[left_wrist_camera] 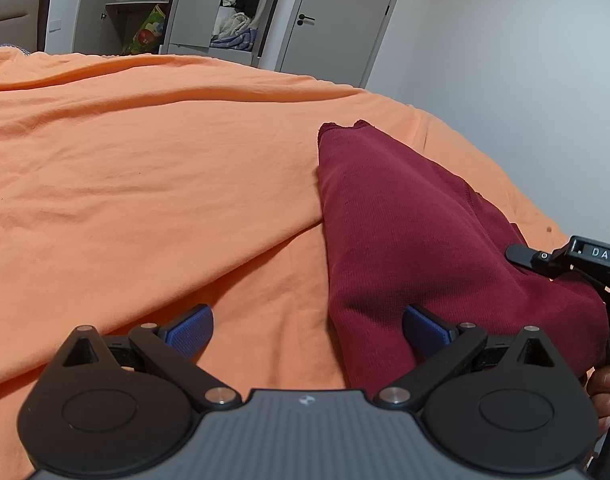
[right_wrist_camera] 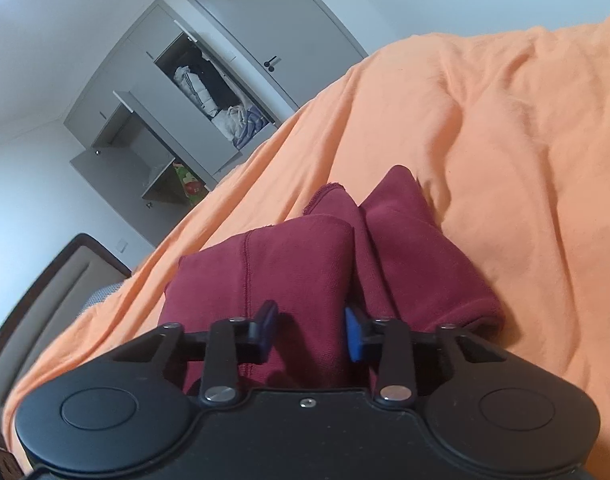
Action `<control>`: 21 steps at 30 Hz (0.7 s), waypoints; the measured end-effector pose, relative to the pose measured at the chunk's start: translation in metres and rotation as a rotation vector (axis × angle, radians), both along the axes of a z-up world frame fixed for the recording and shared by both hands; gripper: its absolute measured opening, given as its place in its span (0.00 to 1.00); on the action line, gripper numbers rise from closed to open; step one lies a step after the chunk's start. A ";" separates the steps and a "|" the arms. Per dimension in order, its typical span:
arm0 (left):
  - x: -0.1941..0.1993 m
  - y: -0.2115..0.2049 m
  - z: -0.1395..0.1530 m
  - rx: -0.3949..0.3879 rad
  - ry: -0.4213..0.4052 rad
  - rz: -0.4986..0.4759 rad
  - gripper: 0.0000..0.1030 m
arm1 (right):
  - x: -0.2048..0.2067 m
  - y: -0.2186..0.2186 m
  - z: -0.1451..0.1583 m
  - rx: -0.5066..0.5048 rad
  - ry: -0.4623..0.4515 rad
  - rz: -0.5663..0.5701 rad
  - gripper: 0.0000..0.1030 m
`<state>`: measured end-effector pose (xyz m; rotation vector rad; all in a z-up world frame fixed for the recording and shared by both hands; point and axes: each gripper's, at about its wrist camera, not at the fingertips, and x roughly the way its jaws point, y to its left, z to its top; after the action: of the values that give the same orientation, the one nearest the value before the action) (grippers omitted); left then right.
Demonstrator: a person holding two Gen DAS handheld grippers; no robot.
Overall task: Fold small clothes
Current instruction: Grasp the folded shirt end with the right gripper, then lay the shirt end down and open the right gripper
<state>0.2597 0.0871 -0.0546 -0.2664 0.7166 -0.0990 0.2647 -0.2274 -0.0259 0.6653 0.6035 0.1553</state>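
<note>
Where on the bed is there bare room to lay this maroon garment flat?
The orange sheet is bare left of the maroon garment, back to the far edge. It is crowded near the right edge, where the right gripper and garment sit.

Left tongs [left_wrist_camera: 307, 330] spread wide apart and low; right tongs [right_wrist_camera: 311, 330] partly closed, pads pinching cloth.

The little garment [left_wrist_camera: 405, 220] is dark red all over. The bed sheet [left_wrist_camera: 145, 160] under it is plain orange. The left tongs [left_wrist_camera: 307, 330] and right tongs [right_wrist_camera: 310, 330] are black with blue pads.
</note>
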 end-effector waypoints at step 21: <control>0.016 -0.031 0.020 -0.052 -0.032 -0.062 1.00 | -0.002 -0.028 0.035 -0.341 -0.225 -0.055 0.06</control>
<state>0.2755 0.0564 -0.0345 -0.2923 0.6917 -0.1805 0.2632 -0.2554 0.0093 0.3275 0.3813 0.0714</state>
